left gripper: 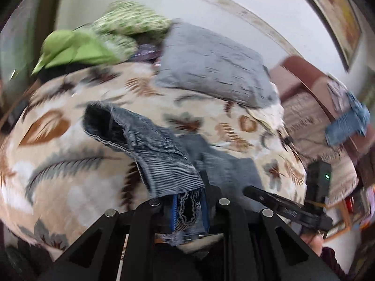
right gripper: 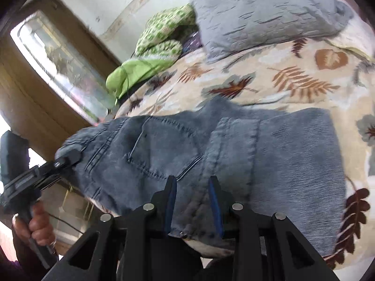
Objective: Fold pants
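- Holding the pants [right gripper: 164, 149] up by their top edge, you are at the start of a fold, as far as I can judge.
- Your left gripper [left gripper: 188, 207] is pinched tight on a bunch of the grey ribbed cloth, right at the waist.
- Your right gripper [right gripper: 193, 201] has cloth between its blue pads [right gripper: 170, 201]. The gap looks middle-sized, so I cannot tell if it is squeezing or just resting there.
- The pants lie partly on the bed cover [right gripper: 293, 79] with the leaf pattern. The waist end is lifted near you, and the rest spreads away over the bed.
- In the left view, one open end of the pants [left gripper: 103, 121] sticks up off the bed and is not flat.
- Next, I think you need both top corners held firmly, then you bring one side over the other so the legs match.
- Keep the cloth pulled smooth as you move it, or it may bunch up.
- There is open bed in front of the pants for laying them down.
- The grey pillow [right gripper: 264, 11] and the green clothes [right gripper: 150, 53] sit at the far side, well apart from the pants.
- The bed edge is close to you on the left, so some cloth could slide off there.
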`<state>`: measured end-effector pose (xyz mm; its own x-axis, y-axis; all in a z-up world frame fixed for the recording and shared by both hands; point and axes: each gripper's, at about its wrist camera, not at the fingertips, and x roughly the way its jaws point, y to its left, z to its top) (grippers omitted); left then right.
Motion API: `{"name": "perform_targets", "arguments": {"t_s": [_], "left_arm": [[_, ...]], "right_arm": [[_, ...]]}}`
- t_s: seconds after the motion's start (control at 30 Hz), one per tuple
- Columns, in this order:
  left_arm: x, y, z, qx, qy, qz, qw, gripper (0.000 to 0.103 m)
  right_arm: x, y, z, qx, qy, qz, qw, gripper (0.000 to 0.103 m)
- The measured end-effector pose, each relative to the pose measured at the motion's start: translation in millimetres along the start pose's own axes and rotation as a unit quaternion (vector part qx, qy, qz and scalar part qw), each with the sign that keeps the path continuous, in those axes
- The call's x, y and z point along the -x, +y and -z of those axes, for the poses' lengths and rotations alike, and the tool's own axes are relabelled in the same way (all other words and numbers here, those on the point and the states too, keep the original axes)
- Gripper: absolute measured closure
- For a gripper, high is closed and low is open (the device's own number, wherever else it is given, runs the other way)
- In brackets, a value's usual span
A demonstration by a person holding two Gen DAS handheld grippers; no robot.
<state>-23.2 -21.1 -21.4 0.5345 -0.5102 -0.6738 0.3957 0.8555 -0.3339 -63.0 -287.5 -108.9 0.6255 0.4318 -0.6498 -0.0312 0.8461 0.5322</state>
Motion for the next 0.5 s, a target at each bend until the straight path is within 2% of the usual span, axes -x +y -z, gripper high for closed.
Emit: {"name": "perform_targets", "arguments": {"t_s": [0.17,0.27,0.37,0.43,0.5], "left_arm": [[-18.8,-74.4,-3.4,-0.078,0.024,0.033,0.9961,0.087],[-44.4,-125.4,1.8,-0.122,0.051,0.066,0.989,0.087],[-80.3,-172.3,17.8,-0.172,0.082,0.1,0.9765,0.09],[-106.4,-188.9,29.6,-0.183,0.122,0.115,0.9686,0.092],[-111.8,-189.4,31.2,-0.182,0.132,0.115,0.9677,0.092]], "right_arm": [[32.9,-46.6,-7.2,-0.049,-0.045,0.012,0.998,0.072],[59.2,-81.5,-8.0,-0.084,-0.075,0.028,0.993,0.072],[87.6,-116.7,-5.1,-0.119,-0.105,0.055,0.986,0.072],[105.8,-138.7,-2.0,-0.141,-0.119,0.072,0.98,0.072],[123.3,-154.2,2.9,-0.155,-0.13,0.089,0.975,0.072]]}}
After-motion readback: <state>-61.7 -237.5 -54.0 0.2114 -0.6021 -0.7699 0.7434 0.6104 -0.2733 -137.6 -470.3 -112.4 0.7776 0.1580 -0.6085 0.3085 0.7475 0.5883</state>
